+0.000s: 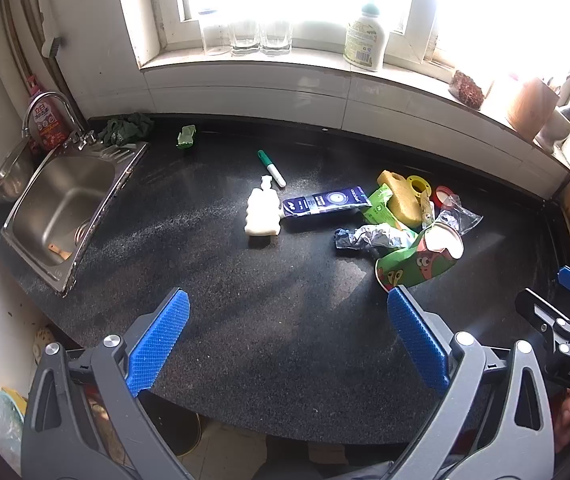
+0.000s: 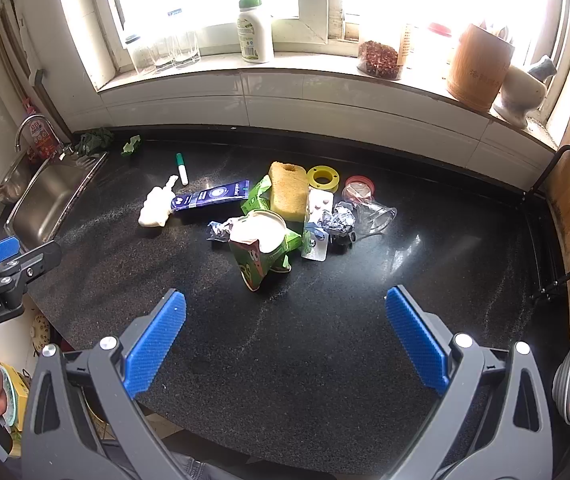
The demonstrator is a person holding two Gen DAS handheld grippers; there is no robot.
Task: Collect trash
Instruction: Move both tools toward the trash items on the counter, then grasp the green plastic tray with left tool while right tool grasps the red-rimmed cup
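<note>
Left gripper [image 1: 287, 334] and right gripper [image 2: 285, 334] are hovering spread wide and empty over the near counter [image 2: 325, 340] — no pickup begun, I judge. Trash pile [image 2: 285, 216] is lying mid-counter, toward the right; the crushed green cup [image 2: 259, 258] nearest calls for reaching forward. The other gripper's body is reading "GenRobot.AI"; the blue packet's [image 2: 211, 196] print is too small.

My right tool [image 2: 285, 332] hangs wide apart above the dark table [image 2: 325, 352], gripping nothing. Ahead lies a heap of trash: a crushed green paper cup [image 2: 259, 250], a yellow sponge [image 2: 288, 192], crumpled foil [image 2: 339, 220] and a purple tube [image 2: 211, 197]. My left tool [image 2: 9, 256] shows at the left edge.
</note>
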